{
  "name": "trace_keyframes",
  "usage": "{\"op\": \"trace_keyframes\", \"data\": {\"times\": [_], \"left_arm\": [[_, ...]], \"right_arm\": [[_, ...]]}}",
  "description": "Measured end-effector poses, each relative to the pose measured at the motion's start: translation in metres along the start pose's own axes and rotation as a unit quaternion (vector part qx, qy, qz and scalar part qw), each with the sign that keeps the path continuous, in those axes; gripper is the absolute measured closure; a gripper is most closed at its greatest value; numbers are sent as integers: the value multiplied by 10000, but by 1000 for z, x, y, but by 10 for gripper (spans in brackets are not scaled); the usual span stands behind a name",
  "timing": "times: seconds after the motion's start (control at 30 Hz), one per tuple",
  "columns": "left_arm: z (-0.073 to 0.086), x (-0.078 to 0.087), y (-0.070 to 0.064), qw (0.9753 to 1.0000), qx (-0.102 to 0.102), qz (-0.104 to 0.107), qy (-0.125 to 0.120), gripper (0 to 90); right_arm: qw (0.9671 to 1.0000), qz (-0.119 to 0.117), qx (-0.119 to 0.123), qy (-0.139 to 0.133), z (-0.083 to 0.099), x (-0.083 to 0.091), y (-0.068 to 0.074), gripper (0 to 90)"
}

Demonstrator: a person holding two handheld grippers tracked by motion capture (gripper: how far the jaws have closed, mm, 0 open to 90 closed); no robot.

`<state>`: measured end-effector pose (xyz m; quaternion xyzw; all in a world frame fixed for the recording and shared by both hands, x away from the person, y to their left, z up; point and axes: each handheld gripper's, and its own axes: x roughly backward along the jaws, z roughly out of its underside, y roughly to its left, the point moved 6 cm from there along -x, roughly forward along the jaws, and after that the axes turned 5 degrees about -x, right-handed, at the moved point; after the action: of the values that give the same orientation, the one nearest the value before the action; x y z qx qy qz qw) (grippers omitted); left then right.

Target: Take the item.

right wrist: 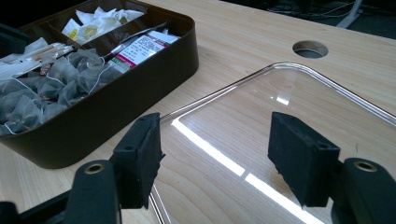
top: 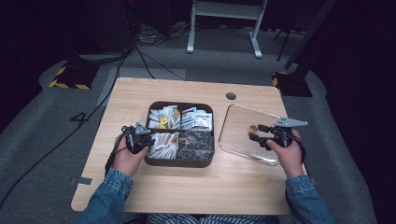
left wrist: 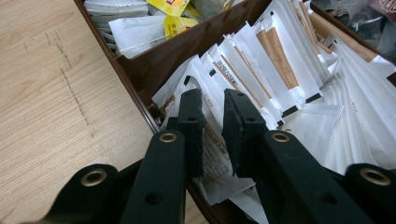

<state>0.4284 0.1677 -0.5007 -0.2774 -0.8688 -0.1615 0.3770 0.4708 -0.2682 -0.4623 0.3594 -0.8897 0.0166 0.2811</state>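
On the bench (top: 140,186) sits a brown divided box (top: 180,161); the left hand-held gripper (left wrist: 212,116) hangs over its near-left compartment, jaws nearly pressed together with a narrow gap, right above a pile of white sachets (left wrist: 280,79); I can't tell for sure whether a sachet edge is actually caught between them. Main worry: those packets are thin, slick and fanned on top of each other, so a pinch could easily grab two or three, or slide off and flick some over the box wall. Over on the other side the right hand-held gripper (right wrist: 215,154) is spread wide and empty above the clear lid (right wrist: 299,88) lying flat beside the box; a careless dip could knock the lid against the box.
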Motion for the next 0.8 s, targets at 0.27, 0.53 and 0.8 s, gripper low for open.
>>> {"op": "trace_keyframes", "data": {"times": [0.27, 0.53, 0.8], "left_arm": [[3, -3, 1, 9998, 49, 96, 137, 829], [3, 4, 7, 9978, 324, 543, -223, 891], [-8, 25, 7, 9904, 343, 868, -1016, 893]], "right_arm": [[10000, -44, 59, -4, 0, -1, 3, 356], [10000, 3, 10, -2, 1, 0, -1, 356], [10000, -9, 9, 0, 1, -1, -1, 356]]}}
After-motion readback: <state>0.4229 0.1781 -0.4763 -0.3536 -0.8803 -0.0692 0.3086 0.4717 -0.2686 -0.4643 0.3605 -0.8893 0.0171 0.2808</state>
